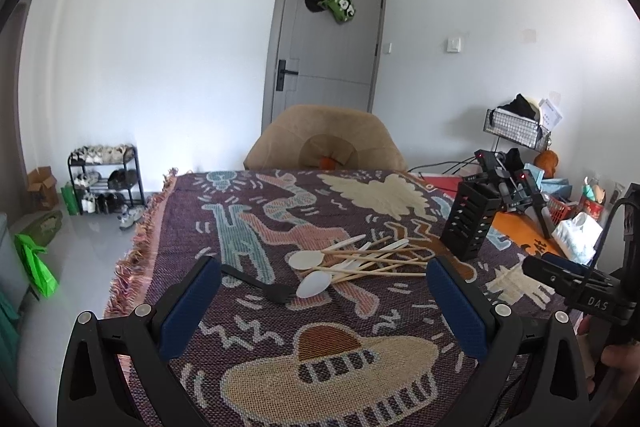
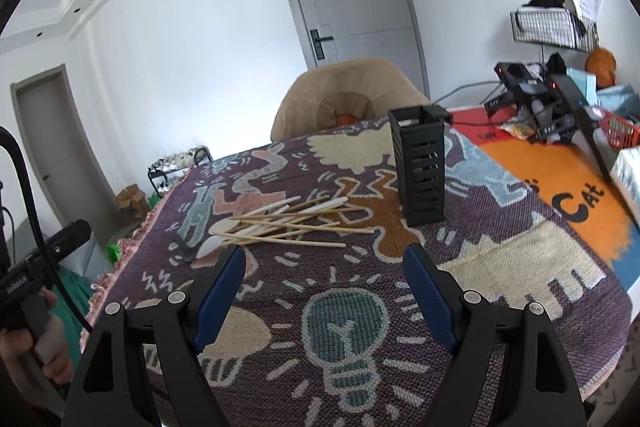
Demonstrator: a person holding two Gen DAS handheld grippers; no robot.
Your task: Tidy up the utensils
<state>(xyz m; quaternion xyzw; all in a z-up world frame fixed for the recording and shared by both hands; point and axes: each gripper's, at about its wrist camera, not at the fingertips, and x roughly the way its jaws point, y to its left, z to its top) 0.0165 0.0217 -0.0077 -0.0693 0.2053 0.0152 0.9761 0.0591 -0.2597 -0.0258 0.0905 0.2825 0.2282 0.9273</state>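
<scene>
A loose heap of wooden chopsticks and white plastic spoons lies on the patterned cloth. A black plastic fork lies at the heap's left end. A black slatted utensil holder stands upright to the right of the heap. My left gripper hovers open just short of the fork and spoons, nothing between its blue pads. My right gripper is open too, near the heap's front edge, holding nothing.
A tan cushioned chair stands behind the table. Other black grippers, a red basket, a tissue pack and a wire shelf crowd the right side. A hand holds the other gripper at left.
</scene>
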